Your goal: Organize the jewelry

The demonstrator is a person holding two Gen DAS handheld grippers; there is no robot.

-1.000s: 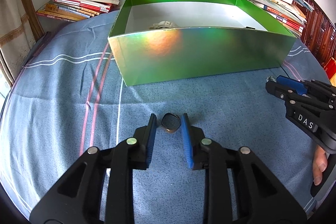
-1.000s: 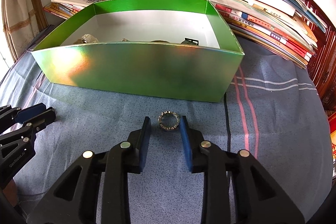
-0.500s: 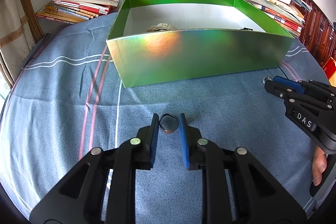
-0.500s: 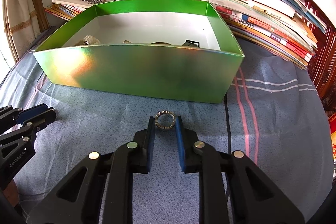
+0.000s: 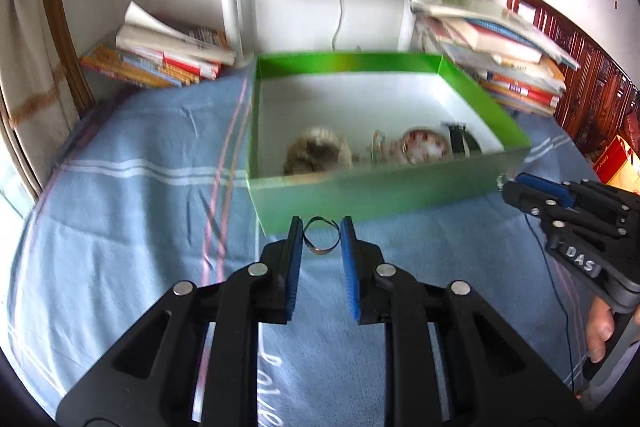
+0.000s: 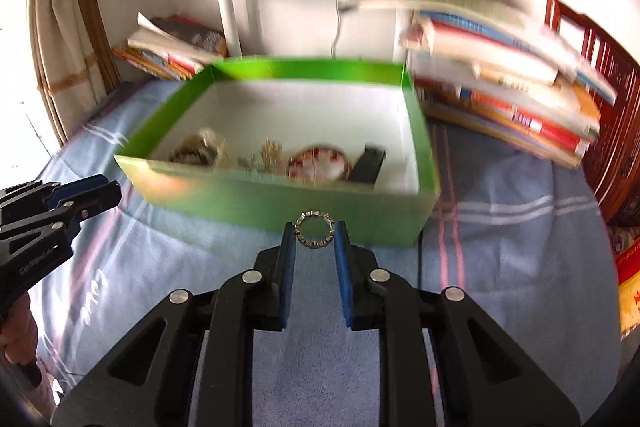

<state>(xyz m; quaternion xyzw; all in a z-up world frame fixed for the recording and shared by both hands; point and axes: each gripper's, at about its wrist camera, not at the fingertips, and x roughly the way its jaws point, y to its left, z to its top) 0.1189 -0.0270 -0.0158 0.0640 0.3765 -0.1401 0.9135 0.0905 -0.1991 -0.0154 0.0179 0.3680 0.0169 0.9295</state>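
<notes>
Thin ring (image 5: 321, 236): pinched between the left gripper's (image 5: 320, 233) blue pads, up off the cloth, standing on edge and facing the camera.
Studded ring (image 6: 314, 229): clamped the same way in the right gripper (image 6: 314, 233), also clear of the cloth, its open face toward the lens.
Tongs: both narrow, each closed on its own ring; the jaws have just been closing and a ring sits between each pair.
Key relation: the green box (image 5: 384, 193) lies straight ahead of and below both grippers, its near wall just beyond the fingertips; its long side runs across both views.
Nearer hand: hard to call, both look about level with the near wall.
Likely next: carry forward over the rim, then release, by the look of it.
Count, rings in hand: two, one per gripper.
Count, boxes: one.
Count, pieces inside: about four, blurred; a beaded heap (image 5: 318, 151), a gold tangle (image 6: 270, 153), a red-and-white round piece (image 6: 318, 163), a black item (image 6: 370, 163).
Surface: blue striped cloth (image 5: 132, 163).
Beyond: two book stacks, left (image 5: 160, 57) and right (image 5: 500, 67).
</notes>
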